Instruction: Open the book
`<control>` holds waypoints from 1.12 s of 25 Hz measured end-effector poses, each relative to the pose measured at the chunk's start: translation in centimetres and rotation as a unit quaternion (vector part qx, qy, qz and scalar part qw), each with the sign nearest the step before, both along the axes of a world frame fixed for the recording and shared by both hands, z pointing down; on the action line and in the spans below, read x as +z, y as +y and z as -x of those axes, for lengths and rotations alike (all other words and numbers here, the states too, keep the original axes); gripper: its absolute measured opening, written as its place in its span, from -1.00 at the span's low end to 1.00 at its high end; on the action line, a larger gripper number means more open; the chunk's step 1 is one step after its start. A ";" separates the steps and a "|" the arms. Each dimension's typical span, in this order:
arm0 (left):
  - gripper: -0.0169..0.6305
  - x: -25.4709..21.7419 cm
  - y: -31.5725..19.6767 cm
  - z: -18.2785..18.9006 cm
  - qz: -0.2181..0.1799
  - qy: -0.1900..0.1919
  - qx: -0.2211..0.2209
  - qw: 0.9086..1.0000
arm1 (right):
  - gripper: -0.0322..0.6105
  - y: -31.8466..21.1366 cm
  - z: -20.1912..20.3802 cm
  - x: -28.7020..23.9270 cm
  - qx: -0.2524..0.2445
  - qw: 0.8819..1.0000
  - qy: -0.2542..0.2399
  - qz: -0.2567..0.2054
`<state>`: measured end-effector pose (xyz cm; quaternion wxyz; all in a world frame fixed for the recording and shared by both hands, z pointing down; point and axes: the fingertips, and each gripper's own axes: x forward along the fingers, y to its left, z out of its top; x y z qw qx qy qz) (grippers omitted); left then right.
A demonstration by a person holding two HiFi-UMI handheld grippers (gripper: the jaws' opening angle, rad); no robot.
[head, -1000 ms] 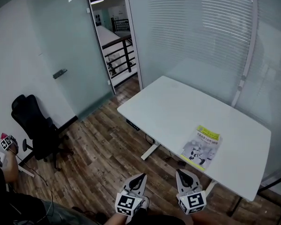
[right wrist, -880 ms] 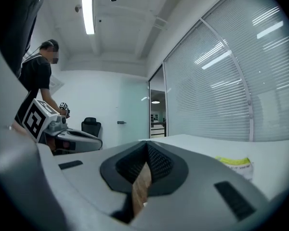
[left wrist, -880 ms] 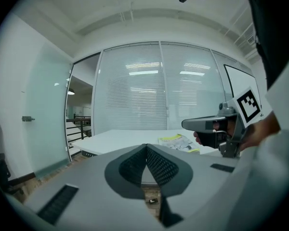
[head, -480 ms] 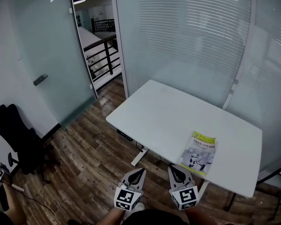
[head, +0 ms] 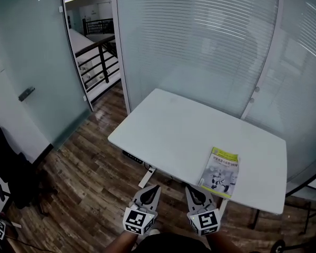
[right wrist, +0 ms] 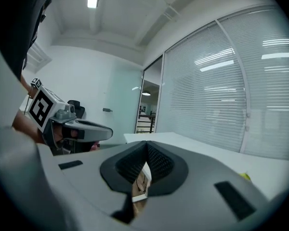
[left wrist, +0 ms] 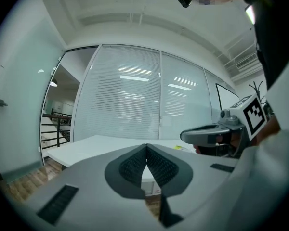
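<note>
- Well, the left grey two-jaw gripper (left wrist: 146, 148) has its dark bumpy jaws pressed together, with nothing between them.
- The right grey two-jaw gripper (right wrist: 147, 147) is closed up the same way and holds nothing.
- Both are held low and side by side in front of the person, pointing at the table. I think they are closed because there is nothing to grab yet.
- The thin book with a yellow strip and a grey picture on its cover (head: 220, 171) lies flat and closed on the white flat table (head: 168, 125). It is near the table's front edge, toward the right end, ahead of the right gripper but apart from it.
- Lying near that edge, the book should be easy to reach. The cover lies flat, so a jaw tip may have to slip under its edge. I cannot tell which side the book opens from.
- The rest of the table top is bare, so the cover has room to swing over.
- The glass wall with white blinds (head: 200, 46) stands close behind the table, and the brown wooden floor (head: 95, 183) is open on the left.
</note>
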<state>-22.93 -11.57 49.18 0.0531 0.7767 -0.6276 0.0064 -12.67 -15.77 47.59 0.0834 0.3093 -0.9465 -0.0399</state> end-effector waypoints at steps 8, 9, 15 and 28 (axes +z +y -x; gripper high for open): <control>-0.91 0.7 -1.0 -0.5 -0.002 -0.014 0.054 0.998 | -0.89 -0.6 -0.7 0.7 0.058 0.998 -0.005 0.011; -0.91 0.8 -1.5 -0.7 -0.002 -0.014 0.058 0.998 | -0.89 -1.0 -1.2 0.8 0.066 0.998 -0.008 0.013; -0.91 1.5 -3.5 -3.4 -0.001 -0.027 0.098 0.995 | -0.89 -3.1 -4.7 0.8 0.120 0.993 -0.017 0.005; -0.91 3.6 -10.2 -10.0 0.028 -0.056 0.162 0.985 | -0.89 -10.7 -13.2 5.5 0.243 0.966 0.016 0.083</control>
